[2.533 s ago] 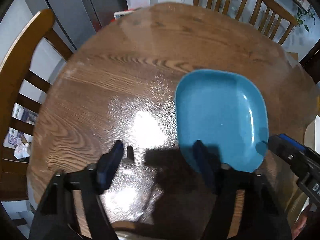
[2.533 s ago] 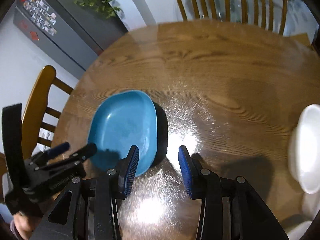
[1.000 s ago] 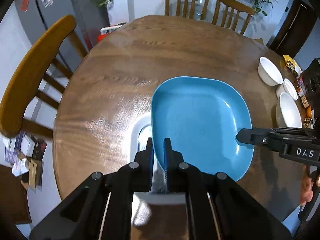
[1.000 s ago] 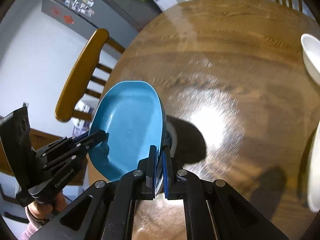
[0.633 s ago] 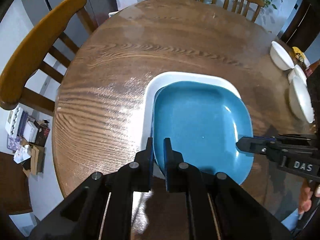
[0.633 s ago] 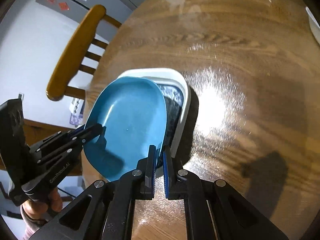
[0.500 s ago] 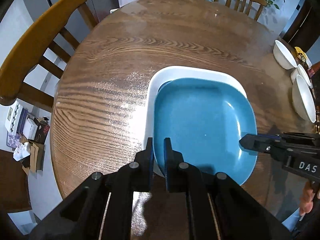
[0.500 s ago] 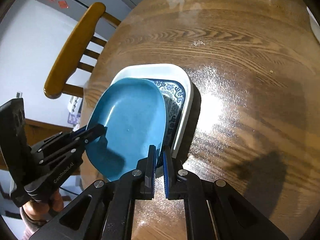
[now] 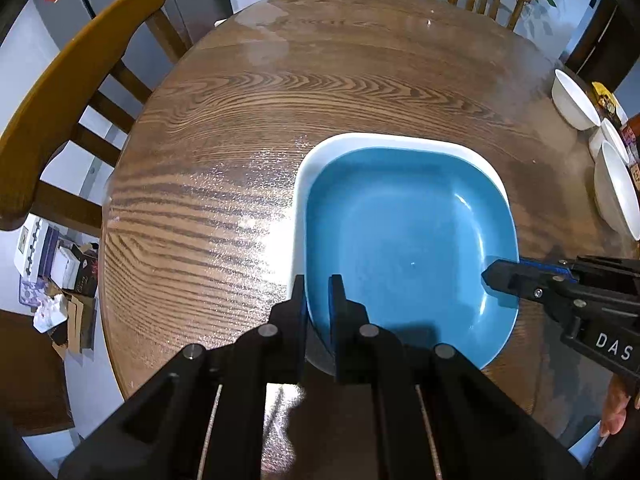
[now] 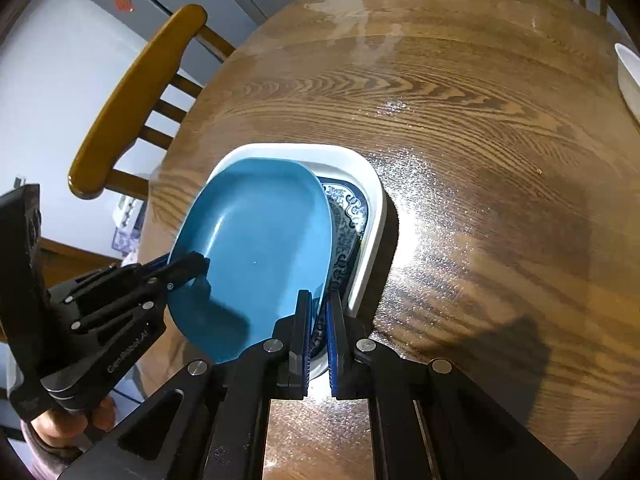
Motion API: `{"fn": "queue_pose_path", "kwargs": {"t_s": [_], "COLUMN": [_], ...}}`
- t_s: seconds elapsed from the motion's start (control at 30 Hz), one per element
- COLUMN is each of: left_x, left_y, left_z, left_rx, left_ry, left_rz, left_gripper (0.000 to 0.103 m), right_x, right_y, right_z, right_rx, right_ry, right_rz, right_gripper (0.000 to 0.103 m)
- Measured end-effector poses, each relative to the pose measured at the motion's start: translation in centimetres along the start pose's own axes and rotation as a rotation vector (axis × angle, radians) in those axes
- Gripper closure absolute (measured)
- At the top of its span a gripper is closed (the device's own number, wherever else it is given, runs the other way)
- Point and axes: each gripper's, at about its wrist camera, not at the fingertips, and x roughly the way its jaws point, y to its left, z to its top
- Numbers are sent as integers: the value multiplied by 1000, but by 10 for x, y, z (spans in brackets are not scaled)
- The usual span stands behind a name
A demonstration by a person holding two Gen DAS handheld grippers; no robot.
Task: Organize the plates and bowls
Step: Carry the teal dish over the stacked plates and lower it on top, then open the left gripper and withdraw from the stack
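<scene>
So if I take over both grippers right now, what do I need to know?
Left hand-held gripper: shut on the blue plate's near rim.
Right hand-held gripper: shut on its opposite rim.
The blue plate hangs tilted over the white plate, which holds a blue-patterned plate, on the wooden table.
Done: lifted and lined up.
Left: lower it, let go, then sort the white bowls at the table's right edge.

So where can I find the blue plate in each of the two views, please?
Left wrist view: the blue plate fills the centre right, over the white dish, its near edge in the left tool.
Right wrist view: the blue plate is at centre left, its edge in the right tool.
Shared landmark: the wooden chair at the table's left edge.
</scene>
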Motion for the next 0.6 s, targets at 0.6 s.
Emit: {"fn": "queue_pose_path", "kwargs": {"t_s": [0.6], "left_x": [-1], "left_y": [-3], "left_z": [1], "left_rx": [28], "left_ry": [2], "left_rz": [3], "left_gripper": [90], "right_x": [0], "right_y": [8], "right_z": [3], "right_rx": [-12], "right_ry": [-22], "right_rz": [-63], "right_gripper": [96]}}
